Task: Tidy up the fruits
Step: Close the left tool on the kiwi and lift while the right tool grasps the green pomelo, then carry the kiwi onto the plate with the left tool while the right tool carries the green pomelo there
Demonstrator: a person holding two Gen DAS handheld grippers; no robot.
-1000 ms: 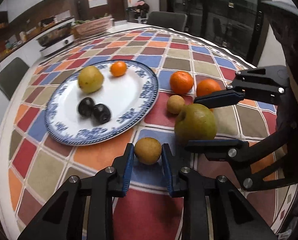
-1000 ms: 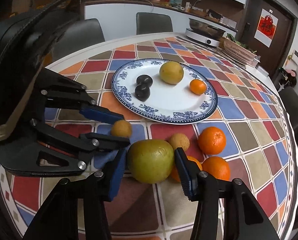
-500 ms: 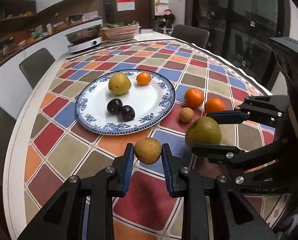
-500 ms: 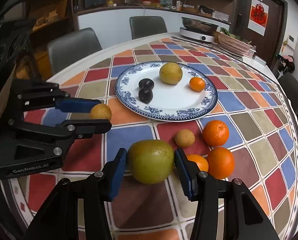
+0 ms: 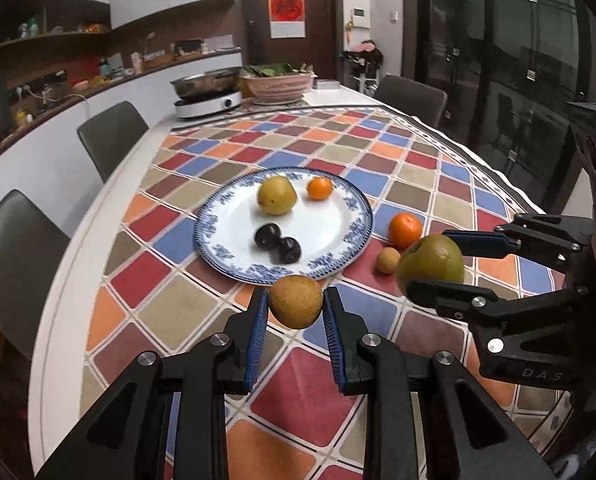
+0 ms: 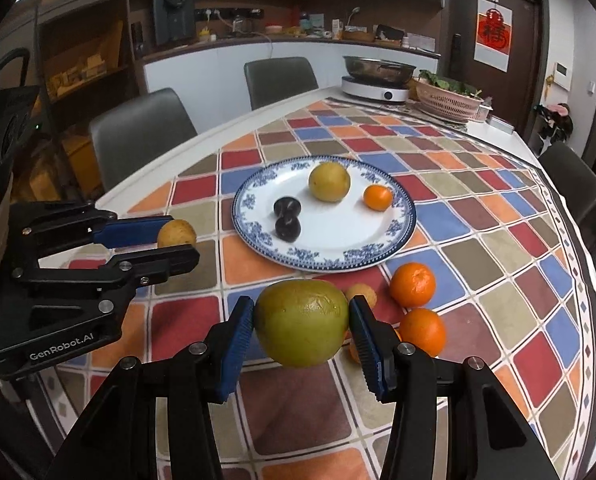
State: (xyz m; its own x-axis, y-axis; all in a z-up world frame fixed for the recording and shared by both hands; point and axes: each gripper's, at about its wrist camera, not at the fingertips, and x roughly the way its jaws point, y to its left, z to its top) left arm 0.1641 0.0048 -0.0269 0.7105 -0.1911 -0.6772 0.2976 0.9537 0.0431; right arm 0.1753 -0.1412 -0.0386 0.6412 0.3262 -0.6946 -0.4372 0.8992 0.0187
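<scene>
Left hand-held gripper (image 5: 295, 312) pinching one brown fruit (image 5: 295, 301), right hand-held gripper (image 6: 301, 330) pinching one green pear (image 6: 301, 322), plate (image 6: 402, 224) holding four fruits, perhaps three oranges (image 6: 412, 284) beside it

a: what is sitting on the blue-and-white patterned porcelain plate (image 6: 402, 236)?

b: a round yellow pear (image 6: 329, 181) is lying at the far side, a small orange mandarin (image 6: 377, 197) just to its right, and two dark round plums (image 6: 286, 217) are touching each other nearer the front left.

a: and beside the plate?

b: on the checkered multicoloured tablecloth (image 6: 498, 264), to the front right, a small tan round fruit (image 5: 387, 260) is lying near the rim, with a bright orange tangerine (image 5: 405, 230) just behind it. in the right wrist view another round orange tangerine (image 6: 422, 331) is resting in front of those.

a: behind all that?

b: a round white induction cooker (image 5: 207, 106) is standing at the table's far end, a woven pink basket (image 5: 277, 86) just right of it.
</scene>
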